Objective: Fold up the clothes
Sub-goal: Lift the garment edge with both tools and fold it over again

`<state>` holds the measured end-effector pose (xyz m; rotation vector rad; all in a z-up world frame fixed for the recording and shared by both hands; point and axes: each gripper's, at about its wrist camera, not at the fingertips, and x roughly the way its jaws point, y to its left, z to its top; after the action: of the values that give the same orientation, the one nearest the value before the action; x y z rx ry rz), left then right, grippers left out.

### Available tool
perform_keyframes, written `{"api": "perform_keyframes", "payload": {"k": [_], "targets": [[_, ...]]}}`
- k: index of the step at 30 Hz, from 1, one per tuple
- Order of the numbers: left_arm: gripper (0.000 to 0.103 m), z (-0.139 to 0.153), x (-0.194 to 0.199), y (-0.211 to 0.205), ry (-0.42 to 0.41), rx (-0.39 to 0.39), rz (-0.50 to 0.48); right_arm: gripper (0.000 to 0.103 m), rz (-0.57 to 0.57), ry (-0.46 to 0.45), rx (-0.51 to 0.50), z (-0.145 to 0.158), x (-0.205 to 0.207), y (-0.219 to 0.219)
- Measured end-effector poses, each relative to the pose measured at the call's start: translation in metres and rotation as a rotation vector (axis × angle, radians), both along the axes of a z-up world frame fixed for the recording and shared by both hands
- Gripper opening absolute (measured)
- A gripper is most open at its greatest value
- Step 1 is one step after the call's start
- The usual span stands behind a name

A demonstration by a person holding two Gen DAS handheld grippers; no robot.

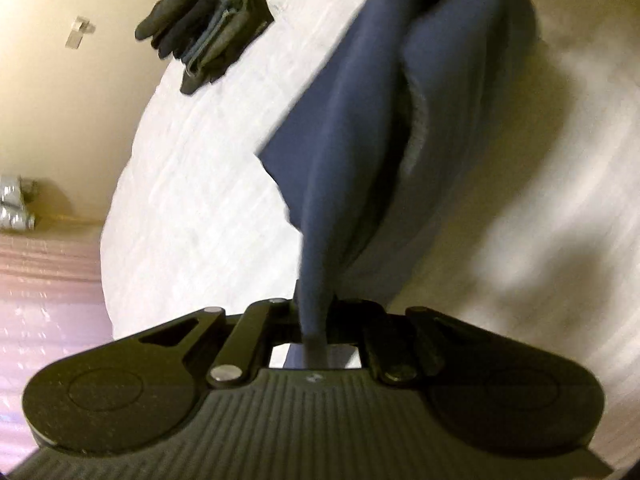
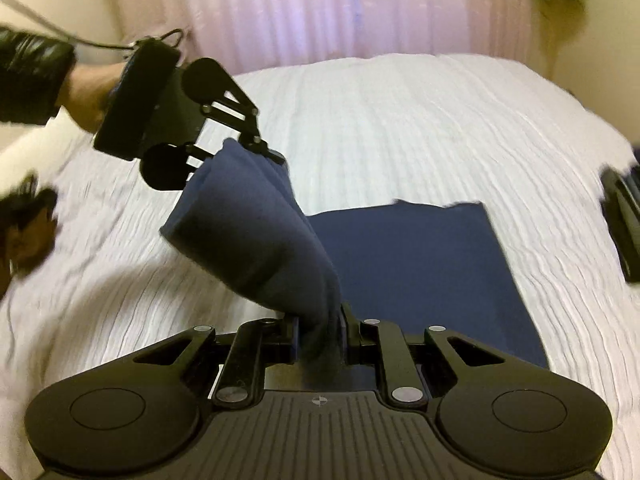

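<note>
The bed (image 2: 420, 128) carried a white bedspread with fine ribbed wrinkles, and it filled most of both views. Beyond its far edge in the right wrist view hung a pale pink curtain (image 2: 304, 8) with cream wall on either side. In the left wrist view a pile of dark clothes (image 1: 208, 24) lay near the far edge of the bed, with cream wall behind it; the picture was blurred there, so the pile's separate pieces could not be told apart.

The right gripper (image 2: 320, 330) was clamped on a bunched edge of the navy cloth (image 2: 420, 260), which rose from its pads up and to the left. The left gripper (image 2: 240, 152) was likewise closed on the cloth, pinching another part of the same edge, so that a thick, sagging roll of fabric hung in the air between the two. A hand (image 2: 86, 92) in a glossy black sleeve held the left gripper.

The rest of the cloth lay flat on the bedspread just past the right gripper, a smooth dark rectangle with a straight far edge. From the left gripper (image 1: 314, 322) the cloth ran away in long folds, a lighter inner face showing along one fold.
</note>
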<state>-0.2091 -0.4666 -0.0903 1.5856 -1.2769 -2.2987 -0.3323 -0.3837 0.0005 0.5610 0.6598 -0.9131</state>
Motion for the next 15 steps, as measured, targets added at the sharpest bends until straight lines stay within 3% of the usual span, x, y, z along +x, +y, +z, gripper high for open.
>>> {"api": "perform_keyframes", "payload": {"k": [5, 9, 12, 14, 15], "targets": [[0.006, 0.007, -0.099, -0.021, -0.062, 0.021, -0.097, 0.015, -0.206, -0.138, 0.102, -0.003, -0.081, -0.03], [0.014, -0.035, -0.182, -0.028, -0.188, 0.04, -0.162, 0.015, -0.395, -0.287, 0.267, -0.048, -0.138, -0.047], [0.018, -0.047, -0.218, -0.032, -0.158, 0.121, -0.105, 0.015, -0.529, -0.397, 0.393, -0.087, -0.173, -0.057], [0.032, -0.044, -0.227, -0.041, -0.118, 0.21, -0.024, 0.016, -0.599, -0.466, 0.453, -0.104, -0.19, -0.059], [0.034, -0.041, -0.228, -0.046, -0.099, 0.255, 0.023, 0.016, -0.612, -0.505, 0.483, -0.109, -0.197, -0.059]]}}
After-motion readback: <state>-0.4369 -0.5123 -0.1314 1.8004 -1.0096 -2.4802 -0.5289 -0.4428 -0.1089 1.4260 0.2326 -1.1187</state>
